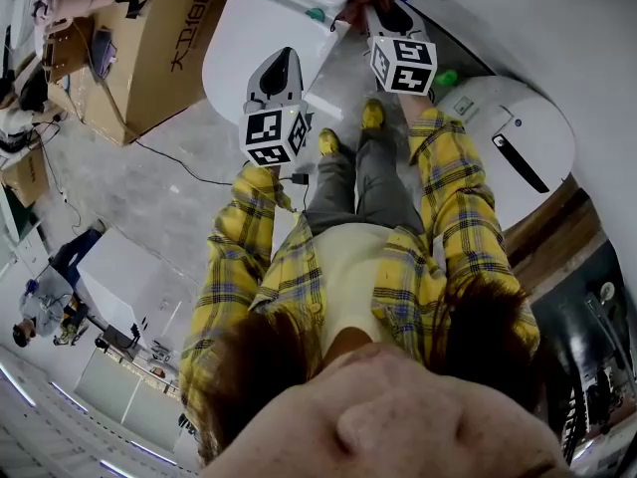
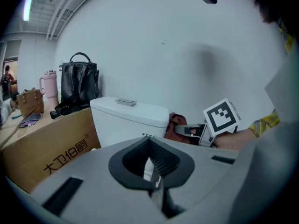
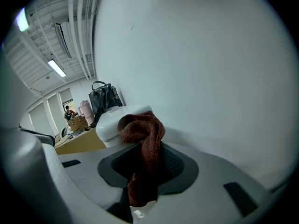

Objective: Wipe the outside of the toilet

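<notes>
As we look along the left claw (image 2: 154,183), the toilet (image 2: 130,121) stands against the white wall (image 2: 177,45). Its tank runs long-ways across the view from left to right, the front face turned our way and the flush plate (image 2: 125,102) facing up on the lid. To its left we've got a cardboard box (image 2: 51,155) with a black handbag (image 2: 79,85) and a pink tumbler (image 2: 48,85) on top. The left claw has its pads drawn almost together with only a pale sliver between them. It grips nothing and sits apart from the tank. The right claw (image 3: 145,169) is clamped tight on a rust-red cloth (image 3: 140,132), which bunches up above the pads with a tail hanging below. That cloth sits just beside the tank's right end, and we can't tell whether it touches.
</notes>
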The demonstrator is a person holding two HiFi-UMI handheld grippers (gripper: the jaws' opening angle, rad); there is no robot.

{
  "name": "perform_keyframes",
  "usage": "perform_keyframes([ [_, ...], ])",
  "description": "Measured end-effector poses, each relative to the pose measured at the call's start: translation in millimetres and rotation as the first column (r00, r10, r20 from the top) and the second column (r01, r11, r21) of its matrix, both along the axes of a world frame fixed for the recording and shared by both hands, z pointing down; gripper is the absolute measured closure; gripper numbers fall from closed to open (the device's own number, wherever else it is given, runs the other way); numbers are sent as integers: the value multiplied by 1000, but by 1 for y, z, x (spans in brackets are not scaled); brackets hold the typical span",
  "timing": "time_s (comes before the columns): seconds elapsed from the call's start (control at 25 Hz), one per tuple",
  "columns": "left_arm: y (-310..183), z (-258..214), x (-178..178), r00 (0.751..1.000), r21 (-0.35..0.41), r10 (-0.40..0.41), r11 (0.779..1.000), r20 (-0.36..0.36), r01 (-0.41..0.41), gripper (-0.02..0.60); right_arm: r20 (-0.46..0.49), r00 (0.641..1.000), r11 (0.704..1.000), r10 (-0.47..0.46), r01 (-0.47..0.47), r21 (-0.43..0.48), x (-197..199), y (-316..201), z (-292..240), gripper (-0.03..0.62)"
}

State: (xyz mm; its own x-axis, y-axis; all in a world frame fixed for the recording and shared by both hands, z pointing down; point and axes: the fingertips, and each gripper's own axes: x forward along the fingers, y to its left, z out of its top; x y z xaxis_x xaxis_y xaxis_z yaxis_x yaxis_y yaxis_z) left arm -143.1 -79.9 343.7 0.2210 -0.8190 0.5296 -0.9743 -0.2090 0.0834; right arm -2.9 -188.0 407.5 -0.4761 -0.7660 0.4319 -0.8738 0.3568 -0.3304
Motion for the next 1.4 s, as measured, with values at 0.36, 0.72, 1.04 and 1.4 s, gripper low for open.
perform_keyframes([
  [0.36, 0, 9, -11, 1000, -3, -1, 1000, 15, 1, 580, -34, 999, 998, 19, -21, -62, 1, 2, 35, 471],
  [0.72, 5, 23, -23, 999, -15, -7, 1000, 35, 7, 578, -57, 998, 994, 5, -11, -107, -4, 1, 64, 471],
  [1.04, 4, 41, -33, 999, -44, -20, 999, 44, 22, 580, -66, 998, 990, 0, -9, -143, -8, 8, 88, 471],
  [1.4, 3, 70, -42, 998, -107, -59, 992, 32, 62, 580, -96, 994, 978, -43, 23, -205, -11, 21, 117, 471],
])
